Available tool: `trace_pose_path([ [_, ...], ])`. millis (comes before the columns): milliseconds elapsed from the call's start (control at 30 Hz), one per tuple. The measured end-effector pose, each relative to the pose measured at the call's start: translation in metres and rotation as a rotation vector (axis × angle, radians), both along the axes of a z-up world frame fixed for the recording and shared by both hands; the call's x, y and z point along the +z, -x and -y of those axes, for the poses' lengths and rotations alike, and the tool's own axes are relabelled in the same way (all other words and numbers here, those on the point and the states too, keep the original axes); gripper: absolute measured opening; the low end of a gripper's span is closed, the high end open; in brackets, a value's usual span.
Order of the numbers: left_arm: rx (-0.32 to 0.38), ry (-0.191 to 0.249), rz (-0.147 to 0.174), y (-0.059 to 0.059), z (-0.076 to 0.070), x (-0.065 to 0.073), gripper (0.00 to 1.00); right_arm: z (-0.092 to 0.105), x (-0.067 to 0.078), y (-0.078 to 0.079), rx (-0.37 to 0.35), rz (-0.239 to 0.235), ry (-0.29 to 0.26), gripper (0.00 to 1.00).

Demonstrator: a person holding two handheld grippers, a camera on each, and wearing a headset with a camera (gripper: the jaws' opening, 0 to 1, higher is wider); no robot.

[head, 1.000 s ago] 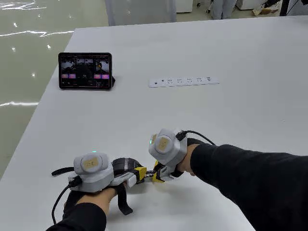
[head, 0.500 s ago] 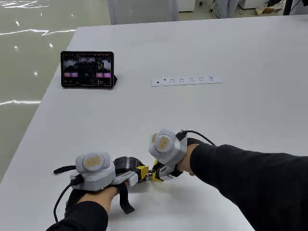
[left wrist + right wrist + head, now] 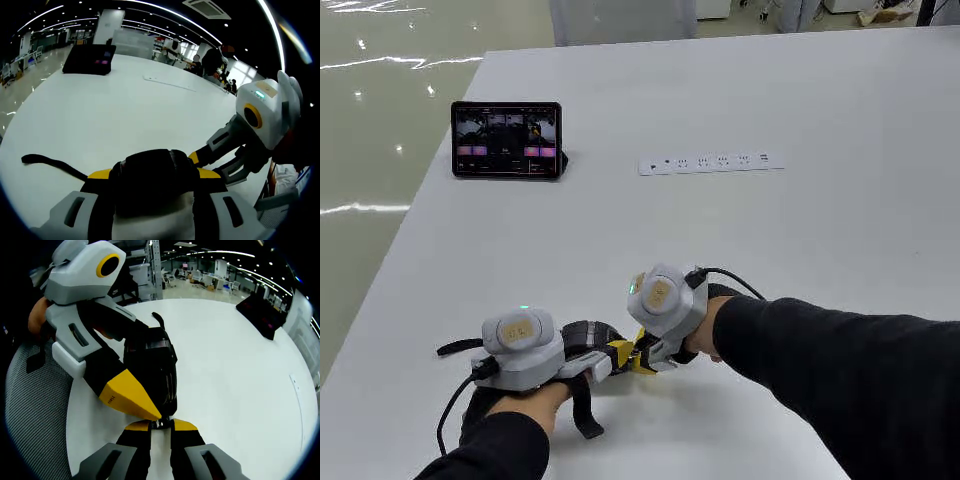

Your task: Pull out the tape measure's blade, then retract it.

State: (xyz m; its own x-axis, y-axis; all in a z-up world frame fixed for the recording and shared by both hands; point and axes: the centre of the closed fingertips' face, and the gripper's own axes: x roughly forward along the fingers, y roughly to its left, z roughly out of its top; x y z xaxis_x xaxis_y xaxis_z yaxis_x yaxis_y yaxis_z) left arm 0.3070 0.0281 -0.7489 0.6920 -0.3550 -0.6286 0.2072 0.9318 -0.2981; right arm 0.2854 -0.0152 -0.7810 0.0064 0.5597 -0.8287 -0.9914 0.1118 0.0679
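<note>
Where the tape measure is: the black tape measure point(image 3: 152, 360) sits low on the white table point(image 3: 770, 250), near its front edge and well apart from the tablet point(image 3: 507, 139) and the power strip point(image 3: 712, 161).
Left gripper: the left gripper point(image 3: 608, 358) is clenched round the case, one yellow-tipped jaw on each side.
Right gripper: the right gripper point(image 3: 161, 426) has its jaws pinched together on a small metal piece at the case mouth, most likely the blade tip point(image 3: 161, 422).
Stage: by my reckoning the pull has not begun, as no length of blade shows between the two grippers.
Risk, slip: the pinch is on very little metal, so a sharp tug could slide the jaws off.
Risk, case: if the left grip is loose, the case may twist or drag along.
Risk, snap-back: letting go mid-pull would whip the blade home.
Hard to make out: the tip itself is tiny and half covered by the jaws.
Hidden: any lock button on the case, and where the thin black strap point(image 3: 50, 162) joins it.
</note>
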Motion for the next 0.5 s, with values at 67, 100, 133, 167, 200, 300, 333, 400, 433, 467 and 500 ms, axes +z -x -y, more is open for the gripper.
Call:
trace_pose_path([
  [67,0.000,0.000,0.001,0.0001,0.0002,0.0001,0.59,0.0001,0.0009,0.0007,0.008,0.003,0.003,0.11],
  [100,0.000,0.000,0.002,0.0000,0.0003,0.0001,0.59,0.0002,0.0005,0.0006,0.007,0.001,0.002,0.11],
  [133,0.000,0.000,0.002,0.0000,0.0003,0.0001,0.59,0.0002,0.0005,0.0005,0.006,0.001,0.001,0.11],
  [167,0.000,0.001,0.003,0.0000,0.0004,0.0001,0.59,0.0001,0.0007,0.0005,0.006,0.001,0.000,0.11],
  [200,0.000,0.001,0.003,-0.0001,0.0004,0.0000,0.59,0.0001,0.0008,0.0005,0.006,0.001,0.000,0.11],
  [300,0.000,0.001,0.004,0.0003,0.0006,0.0001,0.59,0.0001,0.0008,0.0007,0.005,0.000,-0.001,0.11],
  [333,-0.002,-0.001,0.006,0.0005,0.0007,0.0002,0.59,0.0001,0.0008,0.0007,0.002,-0.001,-0.001,0.11],
  [400,-0.002,-0.005,0.014,0.0006,0.0009,0.0000,0.60,-0.0001,0.0007,0.0008,0.000,0.001,-0.001,0.11],
  [433,0.000,-0.007,0.018,0.0004,0.0011,-0.0001,0.60,-0.0001,0.0004,0.0008,0.000,0.003,0.000,0.11],
  [467,0.002,-0.009,0.021,0.0001,0.0010,-0.0002,0.60,-0.0003,0.0004,0.0007,0.002,0.006,0.000,0.11],
  [500,0.003,-0.013,0.024,0.0000,0.0010,-0.0002,0.61,-0.0003,0.0006,0.0012,0.002,0.012,0.001,0.12],
])
